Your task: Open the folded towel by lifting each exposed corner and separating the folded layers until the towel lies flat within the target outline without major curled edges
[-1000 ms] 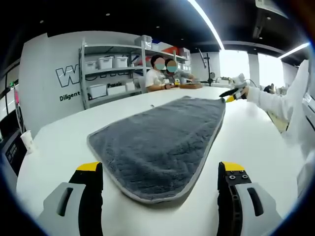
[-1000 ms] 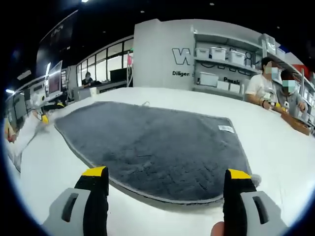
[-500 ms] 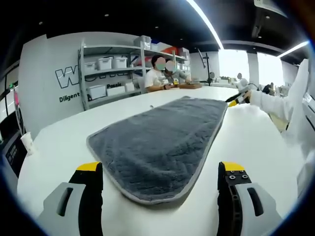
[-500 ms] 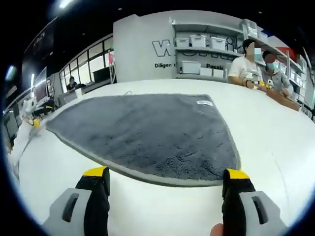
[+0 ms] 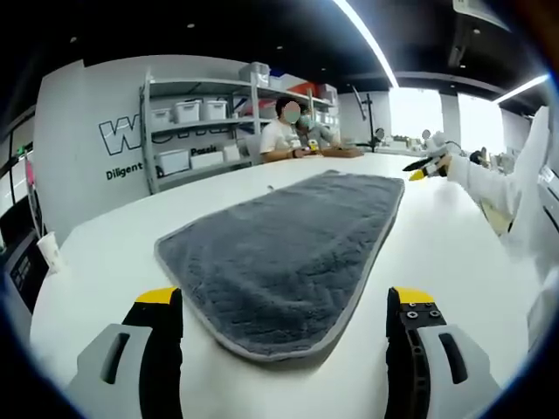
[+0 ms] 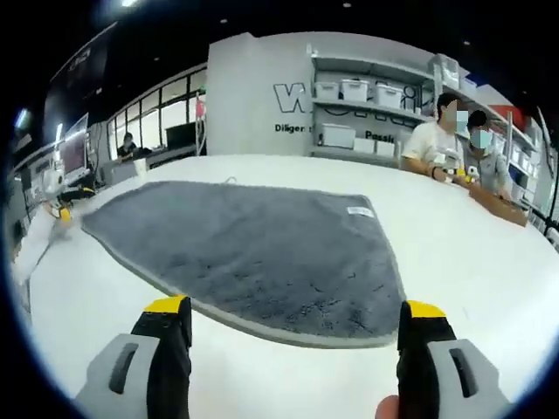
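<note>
**A:** Where does the towel stand right now?

**B:** The grey towel (image 5: pixel 288 253) lies spread on the white desk (image 5: pixel 105 253), a single layer as far as I can judge, with its pale hem running round the edge. In the left gripper view it stretches away from the left claw (image 5: pixel 284 301) toward one o'clock. In the right gripper view its small white label (image 6: pixel 359 211) sits near the far corner at one o'clock.

**A:** And the claws?

**B:** Both are spread wide and carry nothing. The left claw's yellow-tipped jaws straddle the near end of the towel without touching it. The right claw (image 6: pixel 293 310) sits just short of the hem nearest it. In the left gripper view the right claw (image 5: pixel 421 168) also shows far off at two o'clock, past the towel's far end, in a white-sleeved hand.

**A:** So what is left to do?

**B:** I'd say the unfolding looks finished; what remains is checking. I cannot make out any target outline on the desk, so alignment is hard to confirm.

**A:** How should that check be done well?

**B:** Follow the hem all the way round for curls. The near corner in the left gripper view seems slightly raised. If it is, pinch only the hem, draw it outward low and slow, and release before the whole towel drags.
</note>
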The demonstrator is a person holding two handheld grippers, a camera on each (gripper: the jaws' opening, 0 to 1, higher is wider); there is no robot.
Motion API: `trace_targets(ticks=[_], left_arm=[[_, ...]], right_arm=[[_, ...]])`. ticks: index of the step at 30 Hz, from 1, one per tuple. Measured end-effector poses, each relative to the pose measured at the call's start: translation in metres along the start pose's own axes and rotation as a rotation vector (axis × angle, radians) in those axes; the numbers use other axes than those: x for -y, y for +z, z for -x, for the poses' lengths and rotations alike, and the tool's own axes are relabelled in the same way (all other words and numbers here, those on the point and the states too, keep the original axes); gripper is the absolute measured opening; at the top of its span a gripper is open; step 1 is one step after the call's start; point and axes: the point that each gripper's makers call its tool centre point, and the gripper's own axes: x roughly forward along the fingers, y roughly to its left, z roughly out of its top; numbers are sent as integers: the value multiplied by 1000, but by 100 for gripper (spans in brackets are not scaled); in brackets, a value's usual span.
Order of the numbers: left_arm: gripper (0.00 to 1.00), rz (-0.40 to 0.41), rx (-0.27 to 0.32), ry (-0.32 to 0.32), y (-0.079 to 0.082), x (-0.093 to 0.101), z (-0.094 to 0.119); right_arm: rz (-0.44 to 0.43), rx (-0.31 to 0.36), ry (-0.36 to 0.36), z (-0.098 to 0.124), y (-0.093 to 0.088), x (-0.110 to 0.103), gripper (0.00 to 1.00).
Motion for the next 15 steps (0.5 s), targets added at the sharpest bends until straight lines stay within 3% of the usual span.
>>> trace_targets(ticks=[3, 9, 15], left_arm=[[95, -1, -5, 0, -1, 0, 0], [94, 22, -32, 4, -8, -2, 0], [85, 62, -61, 2, -17, -5, 1]], right_arm=[[28, 25, -10, 6, 15, -4, 99], [52, 44, 39, 9, 29, -35, 99], [66, 64, 73, 5, 38, -49, 99]])
